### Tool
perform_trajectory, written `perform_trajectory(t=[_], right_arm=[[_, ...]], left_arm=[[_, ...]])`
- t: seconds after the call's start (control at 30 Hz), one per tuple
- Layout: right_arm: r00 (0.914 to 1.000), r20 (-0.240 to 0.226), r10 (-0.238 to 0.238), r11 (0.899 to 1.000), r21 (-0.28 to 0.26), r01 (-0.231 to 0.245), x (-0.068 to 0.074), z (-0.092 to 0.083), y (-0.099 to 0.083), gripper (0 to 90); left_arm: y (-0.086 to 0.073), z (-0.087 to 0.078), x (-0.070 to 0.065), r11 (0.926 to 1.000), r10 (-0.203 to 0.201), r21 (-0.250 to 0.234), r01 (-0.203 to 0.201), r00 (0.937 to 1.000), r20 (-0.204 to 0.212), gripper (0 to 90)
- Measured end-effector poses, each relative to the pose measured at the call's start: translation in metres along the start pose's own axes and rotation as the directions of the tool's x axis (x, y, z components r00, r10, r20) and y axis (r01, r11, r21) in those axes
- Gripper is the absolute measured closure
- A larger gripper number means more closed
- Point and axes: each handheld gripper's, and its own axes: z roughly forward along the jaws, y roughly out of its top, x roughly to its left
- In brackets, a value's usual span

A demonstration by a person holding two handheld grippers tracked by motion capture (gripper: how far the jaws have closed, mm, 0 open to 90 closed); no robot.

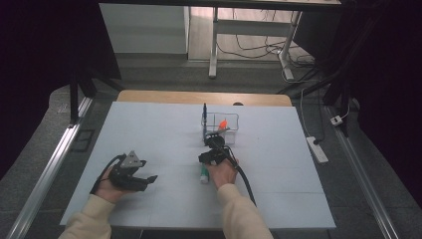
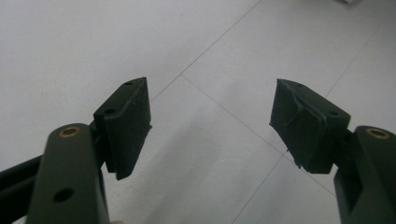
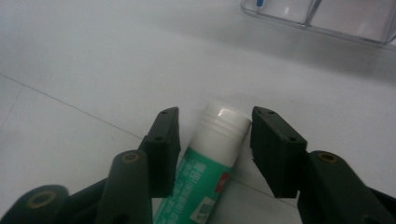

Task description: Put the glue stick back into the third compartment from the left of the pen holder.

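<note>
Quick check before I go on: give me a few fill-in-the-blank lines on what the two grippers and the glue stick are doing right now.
1. The glue stick lies on the white table between the jaws of the ____ gripper.
2. The glue stick's label is ____ and its cap is white.
3. The left gripper has ____ between its wide-open jaws.
4. The clear plastic organizer stands ____ the right gripper on the table, farther from the person.

Missing words: right; green; nothing; beyond

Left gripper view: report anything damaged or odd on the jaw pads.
The pad on the picture's right side looks worn: its black covering is wrinkled and lifting along the top edge, with a ragged corner at the bottom. The other pad looks smooth. The left gripper stands open over bare table.
</note>
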Motion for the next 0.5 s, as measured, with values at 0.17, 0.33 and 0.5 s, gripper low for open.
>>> perform_trajectory(t=[0.17,0.33,0.5], right_arm=[[0.9997,0.006,0.024,1.000,-0.004,-0.024,-0.0004,0.0004,-0.0005,56.7],[0.9987,-0.006,0.050,0.999,0.005,-0.050,0.0007,0.0033,-0.0020,63.5],[0.9982,-0.011,0.058,0.998,0.002,-0.058,0.0003,0.0043,-0.0036,64.2]], left_arm=[[-0.0001,-0.0001,-0.0001,1.0000,0.001,0.002,-0.001,1.0000,-0.002,28.6],[-0.0001,0.0001,-0.0004,1.0000,0.003,0.001,-0.003,1.0000,-0.004,28.7],[-0.0003,0.0001,-0.0002,1.0000,0.005,0.003,-0.005,1.0000,-0.005,28.8]])
